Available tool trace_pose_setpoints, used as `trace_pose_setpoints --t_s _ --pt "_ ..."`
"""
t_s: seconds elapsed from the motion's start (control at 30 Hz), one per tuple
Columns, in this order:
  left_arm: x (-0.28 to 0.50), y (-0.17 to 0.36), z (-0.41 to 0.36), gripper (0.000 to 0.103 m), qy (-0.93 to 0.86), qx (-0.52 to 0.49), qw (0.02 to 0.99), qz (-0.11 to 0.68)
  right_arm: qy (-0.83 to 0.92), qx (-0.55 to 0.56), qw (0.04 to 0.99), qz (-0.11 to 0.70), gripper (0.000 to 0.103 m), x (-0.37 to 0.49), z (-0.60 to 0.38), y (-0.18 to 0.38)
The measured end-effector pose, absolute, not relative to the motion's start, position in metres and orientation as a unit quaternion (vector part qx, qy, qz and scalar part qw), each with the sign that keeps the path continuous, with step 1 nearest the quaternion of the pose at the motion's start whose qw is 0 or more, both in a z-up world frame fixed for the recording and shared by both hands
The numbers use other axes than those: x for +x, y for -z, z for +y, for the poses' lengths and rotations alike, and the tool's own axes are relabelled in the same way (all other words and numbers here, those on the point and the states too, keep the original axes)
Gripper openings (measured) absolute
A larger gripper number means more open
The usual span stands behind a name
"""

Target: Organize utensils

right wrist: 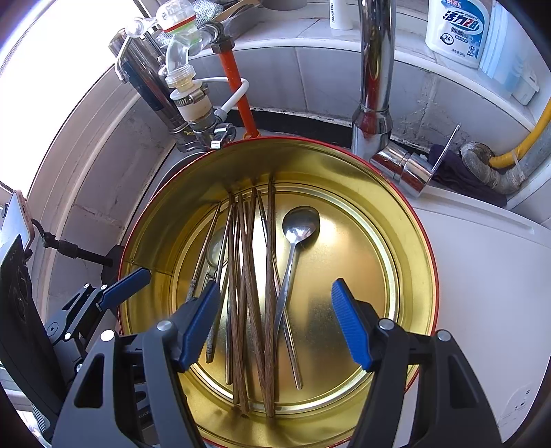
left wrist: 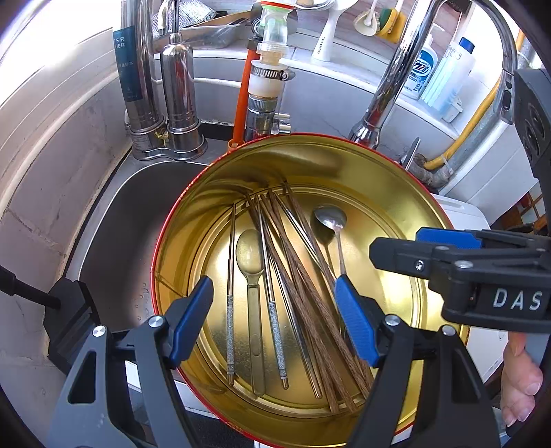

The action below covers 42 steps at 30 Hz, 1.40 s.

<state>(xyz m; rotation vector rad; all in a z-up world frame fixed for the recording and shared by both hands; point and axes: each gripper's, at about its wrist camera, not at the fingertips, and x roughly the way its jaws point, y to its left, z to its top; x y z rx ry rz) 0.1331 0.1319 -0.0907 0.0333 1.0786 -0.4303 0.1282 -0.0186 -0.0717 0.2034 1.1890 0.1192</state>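
A round gold tin [left wrist: 378, 193] [right wrist: 409, 241] with a red rim holds the utensils. Inside lie several brown wooden chopsticks [left wrist: 299, 286] [right wrist: 248, 293], metal chopsticks with patterned handles [left wrist: 230, 331] [right wrist: 210, 339], a gold-tinted spoon [left wrist: 250, 255] and a steel spoon [left wrist: 330, 219] [right wrist: 299, 224]. My left gripper [left wrist: 273, 322] is open and empty above the near part of the tin. My right gripper [right wrist: 275, 322] is open and empty above the tin too; it shows at the right of the left wrist view [left wrist: 396, 250].
The tin sits by a steel sink [left wrist: 113, 237]. Behind stand a chrome faucet [right wrist: 373, 86], a water filter [left wrist: 179, 100], an orange pipe [right wrist: 237, 86] and detergent bottles [right wrist: 454, 31]. A white surface [right wrist: 482, 275] lies to the right. A phone on a mount [right wrist: 15, 220] is at the left.
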Motion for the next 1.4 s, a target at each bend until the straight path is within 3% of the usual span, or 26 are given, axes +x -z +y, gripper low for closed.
trace_pose_setpoints --t_s 0.23,0.4,0.63,1.4 --pt "0.130 0.087 0.131 0.072 0.204 0.017 0.835 0.510 -0.052 0.093 0.825 0.555 0.071 0.123 -0.022 0.067" --pt "0.123 0.080 0.131 0.074 0.211 0.016 0.837 0.505 -0.044 0.055 0.838 0.541 0.090 0.114 -0.019 0.056" --pt "0.114 0.069 0.136 0.077 0.203 0.014 0.844 0.497 -0.037 0.000 0.850 0.525 0.091 0.098 -0.011 0.041" --pt "0.099 0.061 0.144 0.077 0.193 0.010 0.847 0.495 -0.038 0.000 0.854 0.518 0.093 0.079 -0.006 0.030"
